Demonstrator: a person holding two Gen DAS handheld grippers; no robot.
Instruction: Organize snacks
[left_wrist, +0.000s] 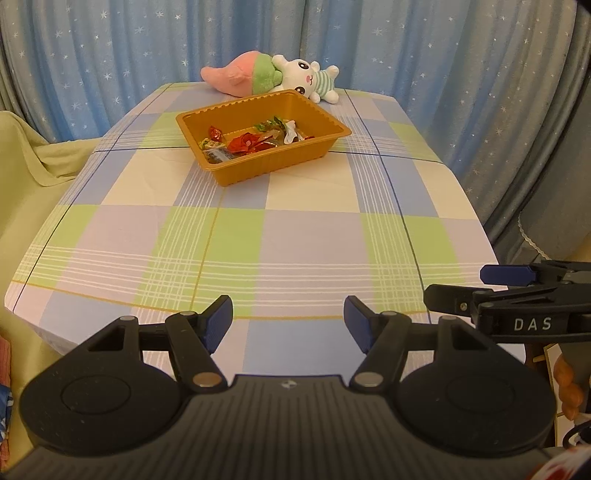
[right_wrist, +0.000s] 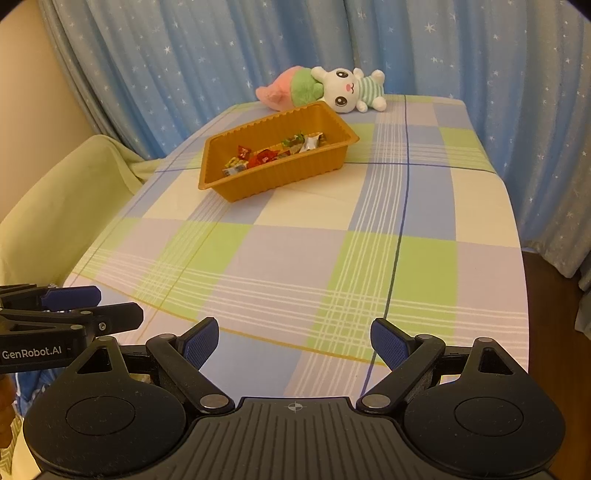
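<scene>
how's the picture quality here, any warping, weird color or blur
Left wrist view: fisheye bows the table edges, dark corners, warm orange cast, tray sharp. Right wrist view: same bowing and cast, curtain folds curve, the snacks small and soft, no glare.

Curtain (left_wrist: 110, 48): blue with white stars, covering the whole back | Table (right_wrist: 295, 258): draped in checked green, blue and cream cloth | Chair (right_wrist: 59, 206): left of table, under pale green cover | Floor (right_wrist: 554, 295): dark wood, right | Light: warm, dim
</scene>
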